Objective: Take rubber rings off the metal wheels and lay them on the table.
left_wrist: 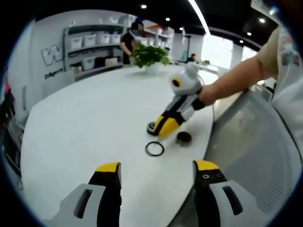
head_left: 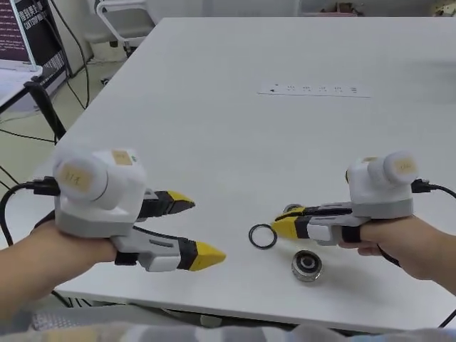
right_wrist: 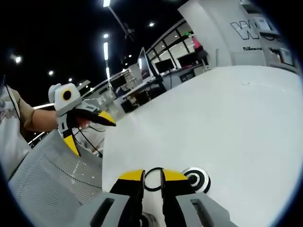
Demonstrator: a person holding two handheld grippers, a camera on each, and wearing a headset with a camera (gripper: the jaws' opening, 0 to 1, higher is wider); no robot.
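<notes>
A black rubber ring [head_left: 251, 236] lies loose and flat on the white table [head_left: 235, 128]. My right gripper [head_left: 283, 222] hovers just to its right, jaws a narrow gap apart and holding nothing. In the right gripper view the ring [right_wrist: 154, 170] shows through that gap. One metal wheel [head_left: 306, 265] sits near the front edge below the right gripper, and a second wheel [head_left: 291, 209] peeks out behind its tips. My left gripper [head_left: 196, 229] hangs wide open and empty over the table's front left. From the left gripper view, the ring [left_wrist: 154, 155] and a wheel [left_wrist: 183, 138] lie ahead.
The table's front edge [head_left: 214, 308] runs close under both grippers, with a mesh chair back [left_wrist: 255, 156] below it. A flat strip [head_left: 313, 90] lies far back on the table. A potted plant [left_wrist: 150, 54] stands at the far end. Cables and a stand [head_left: 43, 100] are at left.
</notes>
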